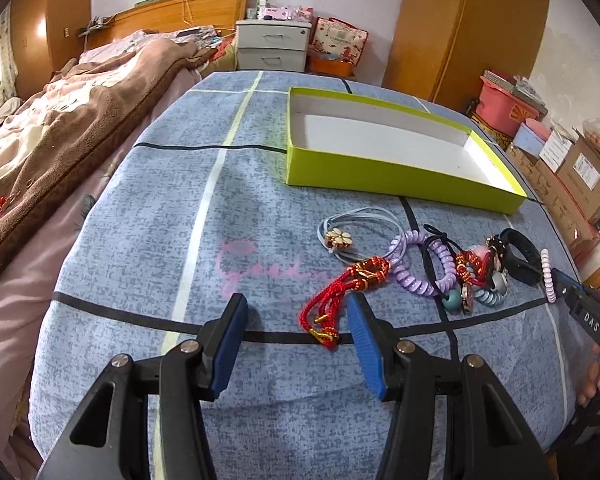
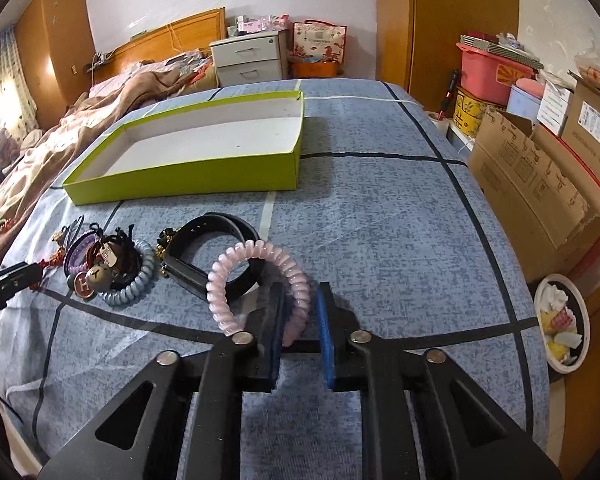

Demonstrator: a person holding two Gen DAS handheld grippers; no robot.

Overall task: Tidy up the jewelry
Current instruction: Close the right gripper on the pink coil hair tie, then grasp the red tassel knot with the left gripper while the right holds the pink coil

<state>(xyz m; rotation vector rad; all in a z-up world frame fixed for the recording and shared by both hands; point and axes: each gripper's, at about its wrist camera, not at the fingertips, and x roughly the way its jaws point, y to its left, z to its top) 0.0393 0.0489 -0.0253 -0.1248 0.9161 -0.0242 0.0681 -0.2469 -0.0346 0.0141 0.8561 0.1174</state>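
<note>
A: Blue checked fabric covers the tabletop where a jumble of jewelry lies in front of a lime-green box, white inside and holding nothing. What has the right hand-held gripper got?

B: Its blue pads are pressed onto a pale pink coil bracelet, gripping the near side of the ring, which stands tilted up from the cloth. The far side of the ring leans against a black wristband.

A: And the left hand-held gripper?

B: Jaws wide apart, gripping nothing. A red knotted cord lies on the cloth just ahead, its tail reaching between the pads; whether it touches the right-hand pad cannot be told.

A: The rest of the pile?

B: Beyond the cord, a lilac coil bracelet and a pale blue cord with a white flower charm. To the right, a grey-blue coil bracelet with a bear charm, tangled with dark hair ties. The box sits beyond them all, well apart from both grippers.
</note>
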